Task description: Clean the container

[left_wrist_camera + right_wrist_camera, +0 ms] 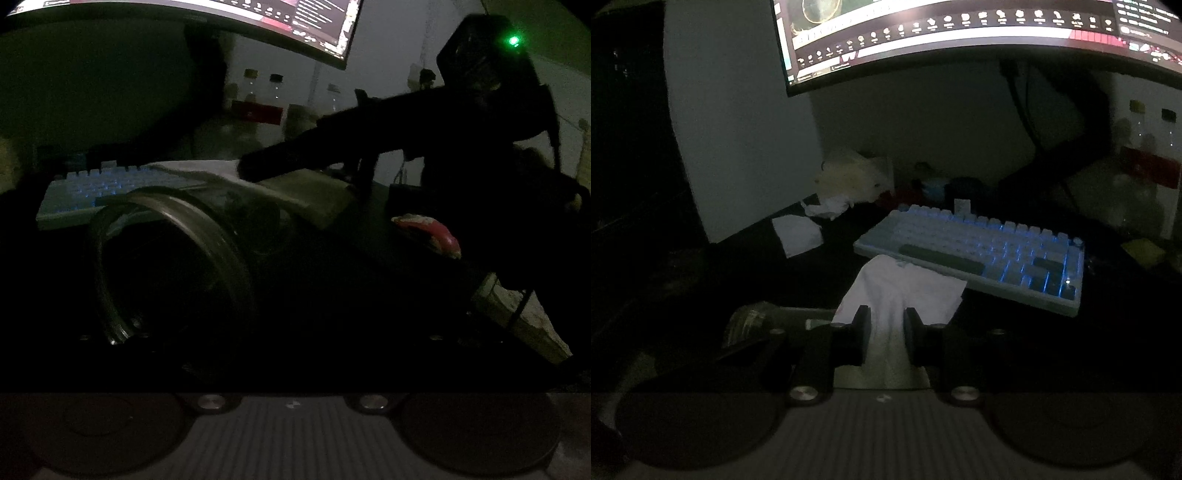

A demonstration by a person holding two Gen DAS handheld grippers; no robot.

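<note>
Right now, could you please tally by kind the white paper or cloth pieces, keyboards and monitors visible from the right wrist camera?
White cloth or paper pieces: 3 (held cloth, flat sheet, crumpled piece)
Keyboards: 1
Monitors: 1
Total: 5

The keyboard (pixel 979 254) is pale blue-white with a dark grey spacebar and blue backlight glowing between its keys. A white cloth (pixel 905 291) sits between the black fingers (pixel 862 332) of the right claw (pixel 886 334). The glass jar (pixel 166 258) looks clear, though in this dim light its tint is hard to judge. A green lamp (pixel 513 40) glows on the black right tool.
</note>
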